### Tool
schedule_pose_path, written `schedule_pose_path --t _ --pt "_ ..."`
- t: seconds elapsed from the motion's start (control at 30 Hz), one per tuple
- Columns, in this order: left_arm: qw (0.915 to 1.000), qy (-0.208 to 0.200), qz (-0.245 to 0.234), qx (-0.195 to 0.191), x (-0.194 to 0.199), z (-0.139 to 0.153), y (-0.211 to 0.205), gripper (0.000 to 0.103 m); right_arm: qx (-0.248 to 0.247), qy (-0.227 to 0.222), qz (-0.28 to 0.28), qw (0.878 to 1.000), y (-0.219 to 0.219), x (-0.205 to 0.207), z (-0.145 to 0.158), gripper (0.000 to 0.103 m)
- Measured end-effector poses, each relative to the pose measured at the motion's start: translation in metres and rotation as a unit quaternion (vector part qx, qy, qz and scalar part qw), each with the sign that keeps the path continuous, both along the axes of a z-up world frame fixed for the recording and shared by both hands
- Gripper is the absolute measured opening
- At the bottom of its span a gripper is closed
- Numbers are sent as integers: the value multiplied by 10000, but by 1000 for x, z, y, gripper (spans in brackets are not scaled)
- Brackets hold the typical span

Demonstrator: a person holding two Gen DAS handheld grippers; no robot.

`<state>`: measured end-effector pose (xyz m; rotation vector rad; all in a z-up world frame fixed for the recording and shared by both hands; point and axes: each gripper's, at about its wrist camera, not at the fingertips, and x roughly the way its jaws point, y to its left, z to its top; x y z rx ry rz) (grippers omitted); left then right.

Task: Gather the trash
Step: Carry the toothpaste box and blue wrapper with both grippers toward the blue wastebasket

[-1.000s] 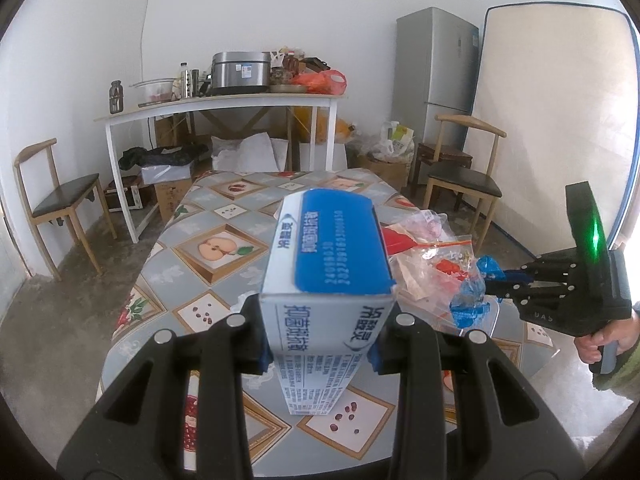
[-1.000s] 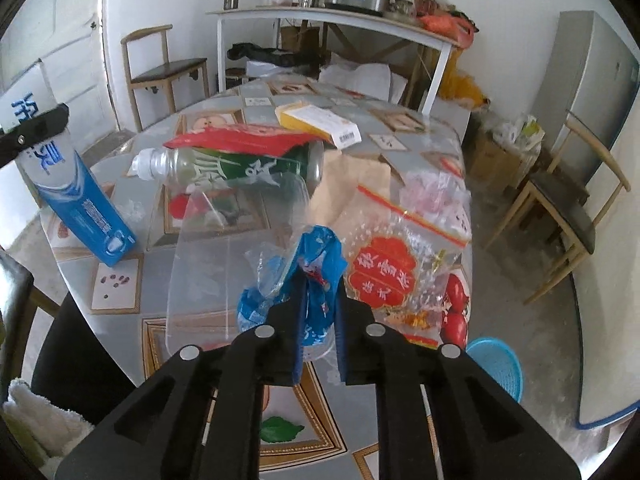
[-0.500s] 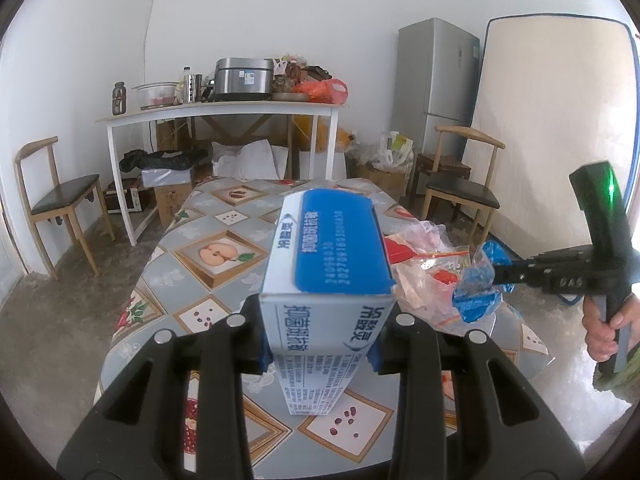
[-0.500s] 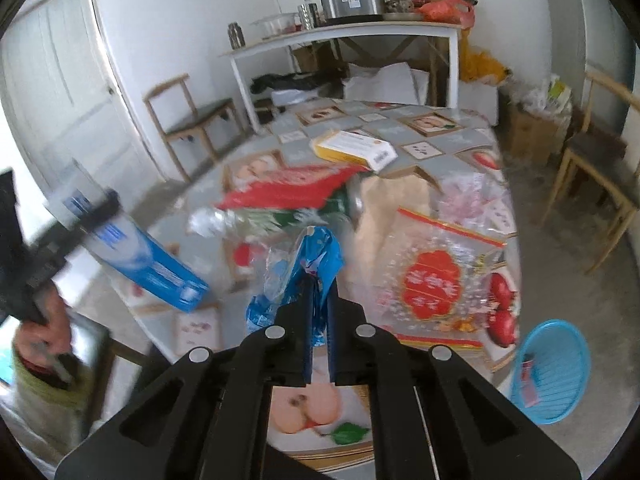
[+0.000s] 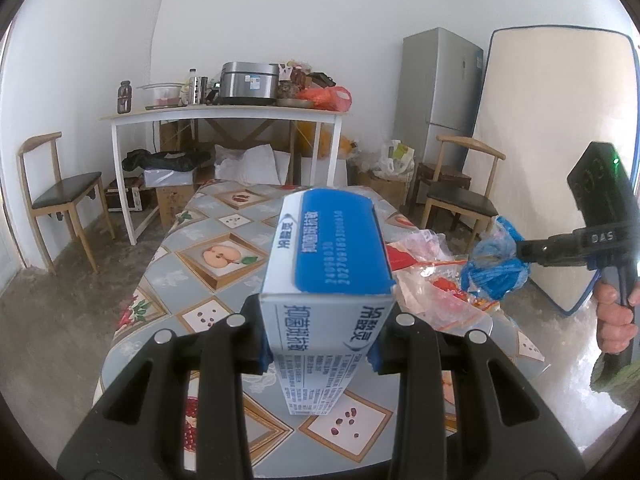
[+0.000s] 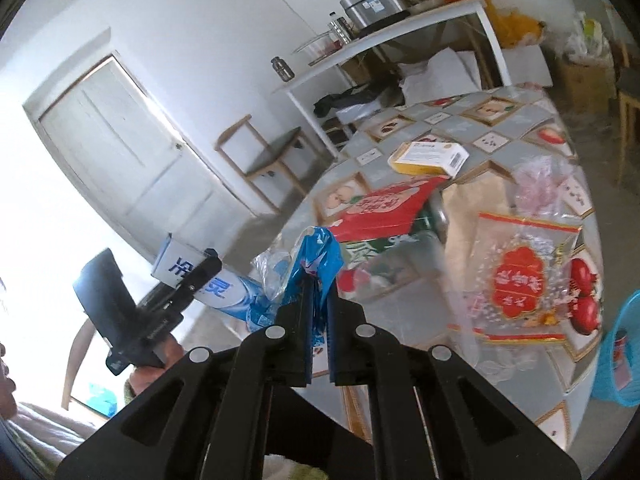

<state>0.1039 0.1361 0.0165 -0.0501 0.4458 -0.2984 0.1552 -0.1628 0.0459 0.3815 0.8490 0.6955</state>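
Observation:
My left gripper [image 5: 320, 344] is shut on a blue and white toothpaste box [image 5: 328, 264], held above the near end of the patterned table [image 5: 208, 280]. It also shows in the right wrist view [image 6: 192, 276]. My right gripper [image 6: 319, 292] is shut on a crumpled blue plastic wrapper [image 6: 316, 256], lifted off the table and tilted; it shows at the right of the left wrist view [image 5: 494, 276]. On the table lie a red packet [image 6: 384, 208] over a green bottle, a yellow box [image 6: 430, 156] and clear red-printed bags [image 6: 524, 276].
A blue basket [image 6: 620, 356] stands on the floor beside the table. Wooden chairs [image 5: 52, 200] stand left and right [image 5: 460, 196]. A white side table [image 5: 224, 116] with a cooker, a fridge [image 5: 440, 84] and a mattress [image 5: 552, 140] line the far walls.
My right gripper has lifted the blue wrapper up and away from the table and rolled to one side. My left gripper has raised the toothpaste box slightly.

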Motion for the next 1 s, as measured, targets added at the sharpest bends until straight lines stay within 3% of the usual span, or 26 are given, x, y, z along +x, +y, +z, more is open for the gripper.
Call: schedule_pose_path --t 0.1,0.2,0.53,1.0 --pt "10000 -17 34 -81 -3 1 2 32 222 75 105 9997 1 -1 0 6" --pt "9998 -10 63 -168 -4 1 4 32 22 -45 86 10000 3 -5 1 6" --pt "9989 -64 214 -410 -9 7 8 32 80 122 1 9999 -3 0 -7 6" --pt "9958 -618 163 -650 -34 43 -2 32 63 105 -5 9999 -1 4 -5 6"
